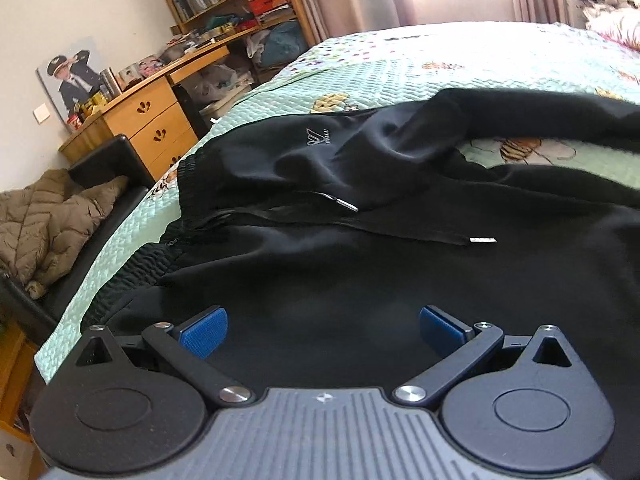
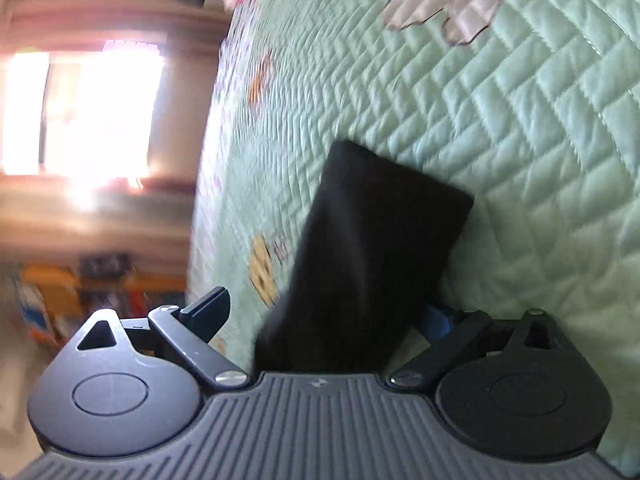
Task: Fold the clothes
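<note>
Between the spread fingers of my left hand-held gripper (image 1: 323, 330) I see only black cloth; the blue pads (image 1: 204, 332) stand wide apart and pinch nothing, hovering low over the near leg panel of the black trousers (image 1: 360, 264). That garment lies on the quilted bed (image 1: 420, 68), directly ahead of this gripper. Its ribbed waistband (image 1: 188, 184) sits to the left near the bed's edge, with the drawstring tips (image 1: 482, 240) trailing toward the right. The long axis therefore runs left to right across the view, waist end left, legs leading off right, a gap of quilt showing between them.

My right hand-held gripper (image 2: 326, 324) also stands spread. A leg end (image 2: 380, 248) runs up between its fingers, cuff pointing away over the bed; whether either pad touches it I cannot tell, as the frame is blurred.

Judgement: the left gripper is nearer the waist, the right nearer a cuff. Any fold would turn on that left-right axis.
</note>
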`<state>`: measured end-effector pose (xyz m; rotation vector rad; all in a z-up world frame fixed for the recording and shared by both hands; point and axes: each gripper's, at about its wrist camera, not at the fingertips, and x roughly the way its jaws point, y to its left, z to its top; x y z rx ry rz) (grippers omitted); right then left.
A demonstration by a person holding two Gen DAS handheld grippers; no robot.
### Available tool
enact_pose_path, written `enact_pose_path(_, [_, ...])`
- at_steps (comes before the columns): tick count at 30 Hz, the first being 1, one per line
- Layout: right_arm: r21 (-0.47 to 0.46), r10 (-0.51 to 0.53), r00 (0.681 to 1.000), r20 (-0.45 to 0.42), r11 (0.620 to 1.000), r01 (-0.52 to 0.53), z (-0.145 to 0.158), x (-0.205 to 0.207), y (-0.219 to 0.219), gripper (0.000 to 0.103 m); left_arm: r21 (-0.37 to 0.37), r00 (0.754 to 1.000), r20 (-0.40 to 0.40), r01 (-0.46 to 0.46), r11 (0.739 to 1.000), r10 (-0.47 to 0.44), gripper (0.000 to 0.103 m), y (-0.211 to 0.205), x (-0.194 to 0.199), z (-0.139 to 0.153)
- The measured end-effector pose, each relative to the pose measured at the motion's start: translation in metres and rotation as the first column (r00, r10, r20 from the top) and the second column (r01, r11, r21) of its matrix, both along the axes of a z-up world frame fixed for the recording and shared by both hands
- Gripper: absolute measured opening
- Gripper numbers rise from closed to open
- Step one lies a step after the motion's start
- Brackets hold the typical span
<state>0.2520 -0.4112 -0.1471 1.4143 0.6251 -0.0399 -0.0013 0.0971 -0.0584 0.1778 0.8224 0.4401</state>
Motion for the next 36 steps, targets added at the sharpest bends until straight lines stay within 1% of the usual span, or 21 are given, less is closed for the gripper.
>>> enact_pose_path(2, [0.008,-0.004,1.000,0.005,1.000,0.003,-0.003,0.001,-0.005,0.089,0.009,1.000,-0.010,0.002,1.000,-0.002,0.102,-0.004,0.002,-0.002])
enact_pose_path(4, [-0.030,0.004,1.000,-0.015,1.000,-0.005,-0.006,-0.001,-0.013,0.066,0.011,1.000,-0.015,0.004,1.000,-0.004,0.102,-0.007,0.003,-0.002])
enact_pose_path(5, [-0.045,0.006,1.000,-0.026,0.999,-0.007,-0.008,-0.002,-0.017,0.040,0.015,1.000,-0.016,0.008,1.000,-0.008,0.102,-0.009,0.004,-0.001])
enact_pose_path(6, [-0.036,0.000,0.999,-0.039,0.999,-0.002,-0.014,-0.005,-0.022,0.022,0.021,1.000,-0.015,0.013,1.000,-0.013,0.102,-0.012,0.004,-0.001])
enact_pose_path(7, [-0.027,0.004,0.999,-0.037,1.000,-0.005,-0.018,-0.006,-0.024,0.018,0.025,1.000,-0.013,0.019,1.000,-0.019,0.102,-0.014,0.004,0.000])
enact_pose_path(9, [-0.172,0.055,0.997,-0.047,0.983,-0.062,0.001,0.006,-0.010,0.013,0.033,0.999,-0.014,0.030,0.999,-0.029,0.102,-0.018,0.004,0.001])
enact_pose_path(12, [-0.379,0.128,0.989,-0.074,0.914,-0.146,0.031,0.023,0.011,0.011,0.042,0.999,-0.018,0.039,0.998,-0.039,0.102,-0.022,0.006,0.001])
enact_pose_path(14, [-0.505,0.171,0.980,-0.101,0.840,-0.199,0.050,0.035,0.025,0.010,0.044,0.999,-0.019,0.044,0.998,-0.043,0.102,-0.023,0.008,0.002])
enact_pose_path(15, [-0.570,0.197,0.974,-0.112,0.790,-0.226,0.063,0.043,0.034,0.010,0.044,0.999,-0.016,0.045,0.998,-0.045,0.102,-0.023,0.009,0.003])
enact_pose_path(16, [-0.654,0.251,0.963,-0.095,0.714,-0.251,0.091,0.056,0.055,0.010,0.049,0.999,-0.009,0.042,0.998,-0.041,0.102,-0.022,0.010,0.006])
enact_pose_path(17, [-0.704,0.305,0.951,-0.048,0.666,-0.249,0.121,0.067,0.074,0.010,0.055,0.999,-0.003,0.038,0.998,-0.038,0.102,-0.021,0.011,0.010])
enact_pose_path(18, [-0.715,0.359,0.933,0.026,0.659,-0.233,0.151,0.073,0.086,0.010,0.060,0.999,0.003,0.034,0.998,-0.035,0.102,-0.020,0.012,0.013])
enact_pose_path(20, [-0.734,0.451,0.876,0.170,0.652,-0.193,0.208,0.085,0.109,0.010,0.067,1.000,0.020,0.021,0.998,-0.022,0.102,-0.017,0.013,0.020])
enact_pose_path(22, [-0.736,0.454,0.843,0.289,0.668,-0.108,0.251,0.091,0.110,0.009,0.070,0.999,0.038,0.002,0.998,-0.004,0.102,-0.013,0.013,0.027])
enact_pose_path(23, [-0.708,0.429,0.847,0.315,0.700,-0.091,0.258,0.094,0.099,0.009,0.069,0.999,0.044,-0.005,0.998,0.002,0.102,-0.011,0.012,0.028])
enact_pose_path(24, [-0.682,0.396,0.856,0.333,0.727,-0.071,0.257,0.097,0.085,0.009,0.068,0.999,0.049,-0.010,0.998,0.007,0.102,-0.010,0.011,0.029])
enact_pose_path(26, [-0.660,0.316,0.899,0.303,0.750,-0.041,0.232,0.099,0.051,0.009,0.064,0.999,0.036,-0.009,0.998,0.006,0.102,-0.007,0.009,0.026])
enact_pose_path(29, [-0.674,0.207,0.975,0.086,0.732,-0.096,0.148,0.106,0.003,0.009,0.046,1.000,-0.002,-0.007,0.999,0.007,0.102,-0.004,0.012,0.017])
enact_pose_path(31, [-0.676,0.161,0.984,-0.071,0.718,-0.166,0.090,0.097,-0.014,0.009,0.036,1.000,-0.016,-0.003,0.999,0.004,0.102,-0.006,0.013,0.013])
enact_pose_path(33, [-0.626,0.130,0.976,-0.172,0.751,-0.211,0.037,0.088,-0.025,0.009,0.031,1.000,-0.018,0.012,0.999,-0.011,0.102,-0.010,0.013,0.014])
enact_pose_path(36, [-0.539,0.111,0.986,-0.123,0.827,-0.160,0.002,0.069,-0.037,0.010,0.030,1.000,-0.027,0.015,0.999,-0.015,0.102,-0.013,0.016,0.014])
